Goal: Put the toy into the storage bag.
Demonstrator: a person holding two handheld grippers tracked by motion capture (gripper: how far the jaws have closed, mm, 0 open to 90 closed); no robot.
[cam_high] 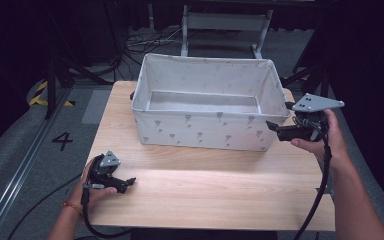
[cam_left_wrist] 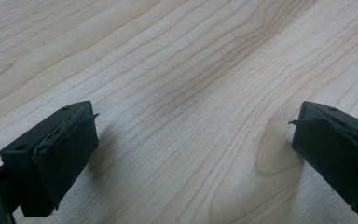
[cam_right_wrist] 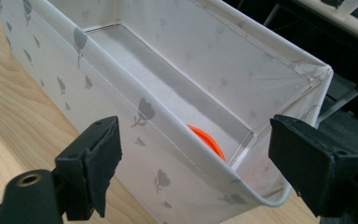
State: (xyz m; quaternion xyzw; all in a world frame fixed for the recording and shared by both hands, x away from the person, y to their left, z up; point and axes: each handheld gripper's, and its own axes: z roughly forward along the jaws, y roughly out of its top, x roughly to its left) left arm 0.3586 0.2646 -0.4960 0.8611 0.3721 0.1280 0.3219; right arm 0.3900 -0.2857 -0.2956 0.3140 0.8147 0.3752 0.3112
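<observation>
**Risk check: right gripper at bin corner, orange item already inside**

Left side: left gripper [cam_high: 125,184] rests low on the bench [cam_high: 205,195], near its front-left edge, well apart from the bin. Jaws apart, nothing between them, bare wood grain under them in the left gripper view. Low risk here; the only concern is its cable [cam_high: 87,220] hanging off the bench edge, which could snag if that hand moves suddenly.

Middle: white fabric storage bin [cam_high: 210,132] with a grey floral print sits at the back half of the bench. Its walls are soft and the rim sags a bit, so any sideways push probably slides or collapses it rather than resisting.

Right side: right gripper [cam_high: 276,129] hovers at the bin's near-right corner. Jaws apart, holding nothing; the rim runs between them in the right gripper view, untouched as far as I can tell. An orange round-edged thing [cam_right_wrist: 206,140] lies on the bin floor against the near wall, mostly hidden by it.

What could go wrong:
- a jaw catches the rim, drags the bin across the bench or folds the wall in
- the right gripper's cable [cam_high: 324,175] hooks the bench edge
</observation>
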